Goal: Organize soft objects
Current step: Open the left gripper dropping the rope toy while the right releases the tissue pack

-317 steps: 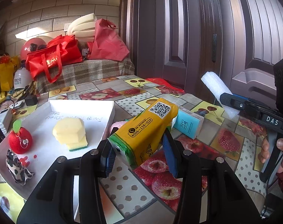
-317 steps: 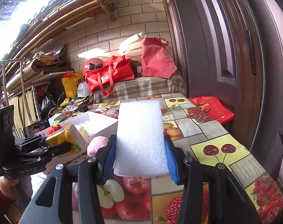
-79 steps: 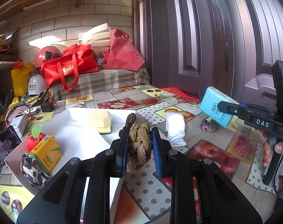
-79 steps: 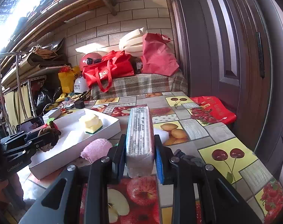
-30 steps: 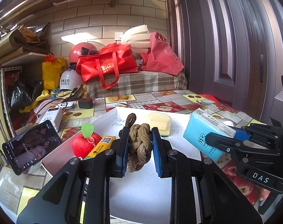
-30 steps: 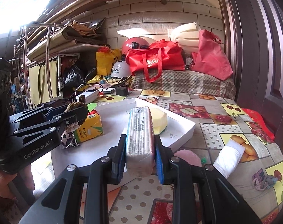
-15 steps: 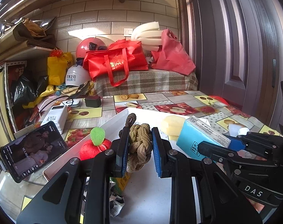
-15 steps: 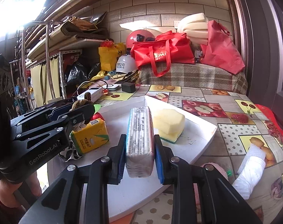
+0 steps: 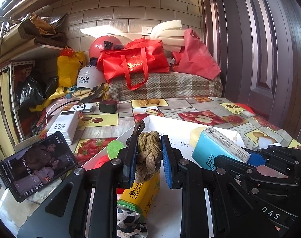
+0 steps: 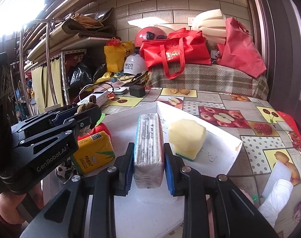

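Observation:
My left gripper (image 9: 148, 158) is shut on a knotted brown rope (image 9: 148, 154) and holds it over the left part of the white tray (image 9: 170, 125). My right gripper (image 10: 149, 156) is shut on a blue tissue pack (image 10: 149, 148), which also shows in the left wrist view (image 9: 220, 150), and holds it over the tray (image 10: 220, 158). In the tray lie a yellow sponge (image 10: 187, 136), a yellow tissue pack (image 10: 93, 152), a red apple toy (image 10: 100, 129) and a cow-print cloth (image 9: 130, 224).
A white foam roll (image 10: 277, 188), a pink puff and a small grey knot (image 10: 299, 208) lie on the fruit-print tablecloth right of the tray. A phone (image 9: 37, 164), a power bank (image 9: 64, 127) and a charger (image 9: 107, 107) lie left of it. Bags and helmets are piled behind.
Both grippers have moved down and left over the tray, still holding the rope and the blue tissue pack. The yellow tissue pack now lies just under the rope.

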A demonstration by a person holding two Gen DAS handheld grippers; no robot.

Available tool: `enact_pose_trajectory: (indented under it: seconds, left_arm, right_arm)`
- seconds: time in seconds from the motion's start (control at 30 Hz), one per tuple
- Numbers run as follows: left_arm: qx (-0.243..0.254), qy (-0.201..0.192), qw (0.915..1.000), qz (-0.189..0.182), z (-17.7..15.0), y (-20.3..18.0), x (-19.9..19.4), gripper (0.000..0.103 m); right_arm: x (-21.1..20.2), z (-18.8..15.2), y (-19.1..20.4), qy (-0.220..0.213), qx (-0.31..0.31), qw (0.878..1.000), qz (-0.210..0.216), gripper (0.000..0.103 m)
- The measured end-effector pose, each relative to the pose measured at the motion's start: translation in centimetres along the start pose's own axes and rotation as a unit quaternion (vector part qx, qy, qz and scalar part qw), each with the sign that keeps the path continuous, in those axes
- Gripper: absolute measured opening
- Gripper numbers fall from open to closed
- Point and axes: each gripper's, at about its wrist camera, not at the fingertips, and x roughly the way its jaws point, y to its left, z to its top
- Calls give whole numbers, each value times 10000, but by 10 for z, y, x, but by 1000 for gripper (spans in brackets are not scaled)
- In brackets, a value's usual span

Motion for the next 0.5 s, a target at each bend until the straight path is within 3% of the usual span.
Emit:
enact_pose_trajectory:
  seconds: [0.5]
  left_arm:
    - [-54,137,9999,51,0,3,5,22]
  right_arm:
    - [20,8,3,127,-60,9999,-15,27]
